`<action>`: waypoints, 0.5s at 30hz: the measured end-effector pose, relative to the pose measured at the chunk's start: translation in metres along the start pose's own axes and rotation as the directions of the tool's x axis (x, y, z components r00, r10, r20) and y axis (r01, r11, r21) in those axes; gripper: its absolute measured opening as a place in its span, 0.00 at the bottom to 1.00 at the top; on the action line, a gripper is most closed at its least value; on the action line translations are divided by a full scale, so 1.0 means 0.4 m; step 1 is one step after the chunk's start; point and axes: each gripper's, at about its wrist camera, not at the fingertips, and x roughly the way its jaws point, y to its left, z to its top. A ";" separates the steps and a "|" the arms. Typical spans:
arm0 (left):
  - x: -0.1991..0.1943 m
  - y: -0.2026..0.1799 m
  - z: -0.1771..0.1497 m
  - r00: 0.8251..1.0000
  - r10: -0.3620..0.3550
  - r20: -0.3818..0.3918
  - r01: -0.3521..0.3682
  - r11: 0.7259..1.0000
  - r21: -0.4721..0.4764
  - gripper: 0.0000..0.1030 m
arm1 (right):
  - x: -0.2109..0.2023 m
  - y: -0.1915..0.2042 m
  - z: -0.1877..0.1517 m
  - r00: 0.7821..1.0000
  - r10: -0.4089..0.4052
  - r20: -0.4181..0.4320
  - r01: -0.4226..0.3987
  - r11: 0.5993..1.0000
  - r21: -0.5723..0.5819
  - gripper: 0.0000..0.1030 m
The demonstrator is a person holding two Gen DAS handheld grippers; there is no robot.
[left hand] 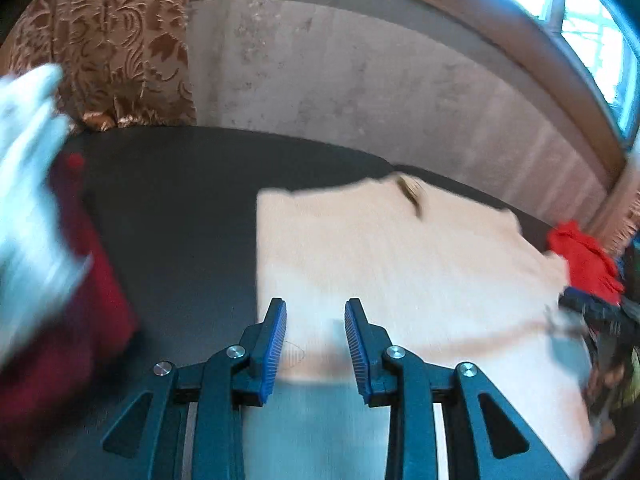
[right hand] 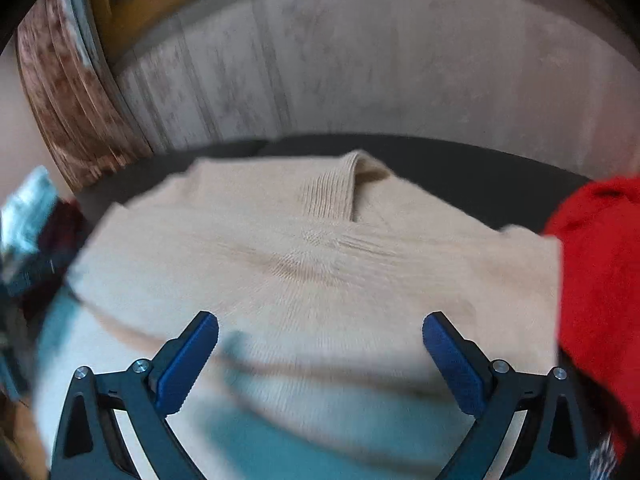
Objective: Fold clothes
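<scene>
No writing or label can be read. The sweater is cream ribbed knit, laid flat on the dark tabletop, its collar toward the far edge by the wall, long axis running near to far. Left gripper half spread over its near hem, pinching nothing; right gripper wide apart above it

Cream knit sweater: ribbed V-neck collar toward the upper centre of the right wrist view, body laid flat on the dark surface, filling the middle and lower frame; mild creases below the collar. In the left wrist view it occupies centre to lower right, its left edge straight, neck opening at upper centre.
</scene>
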 end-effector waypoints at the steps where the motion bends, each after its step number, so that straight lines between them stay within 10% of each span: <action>1: -0.025 0.006 -0.030 1.000 -0.016 -0.007 0.016 1.000 -0.003 0.29 | -0.028 -0.019 -0.022 1.000 0.029 0.006 -0.029 0.999 0.032 1.00; 15: -0.223 0.057 -0.307 0.986 -0.149 -0.072 0.143 0.986 -0.080 0.30 | -0.345 -0.202 -0.389 0.915 0.396 -0.076 -0.333 0.848 0.413 1.00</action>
